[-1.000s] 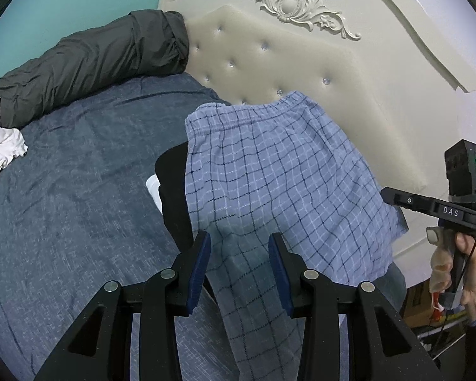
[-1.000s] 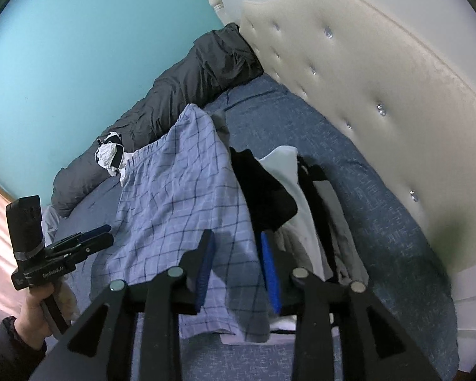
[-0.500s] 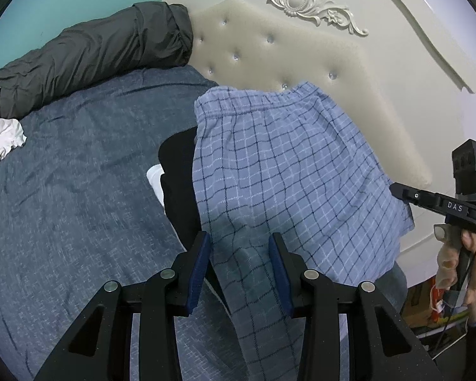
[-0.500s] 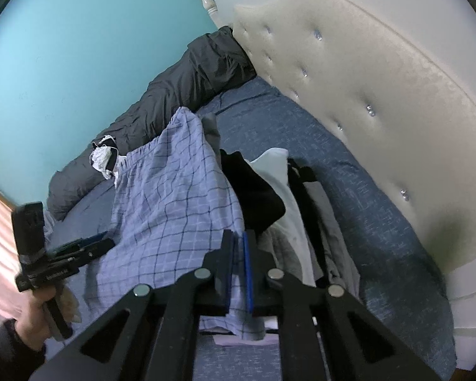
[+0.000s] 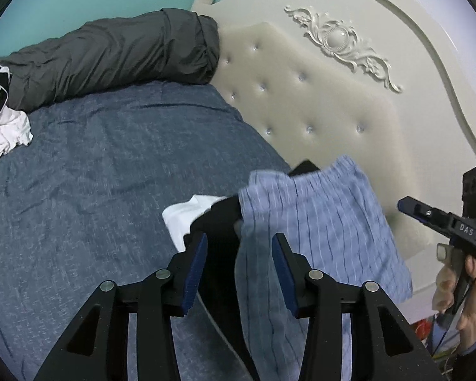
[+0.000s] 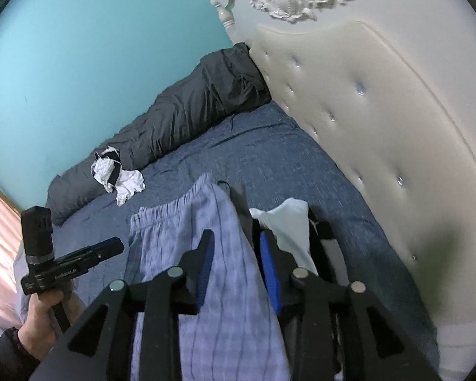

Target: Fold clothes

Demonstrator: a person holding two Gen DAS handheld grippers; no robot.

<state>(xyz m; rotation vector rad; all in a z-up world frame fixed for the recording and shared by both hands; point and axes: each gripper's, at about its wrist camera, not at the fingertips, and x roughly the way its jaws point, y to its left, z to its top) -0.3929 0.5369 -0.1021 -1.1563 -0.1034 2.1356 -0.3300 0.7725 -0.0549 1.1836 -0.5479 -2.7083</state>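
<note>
Right claw (image 6: 236, 273) reopened around shorts (image 6: 219, 301)

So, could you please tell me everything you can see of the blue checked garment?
The light blue checked cloth garment looks thin and soft, with dark grid lines and a gathered elastic waistband at its far edge. It lies crumpled over a pile of black and white clothes on the dark blue bedspread, near the cream tufted headboard. Both open grippers, left and right, straddle it.
</note>
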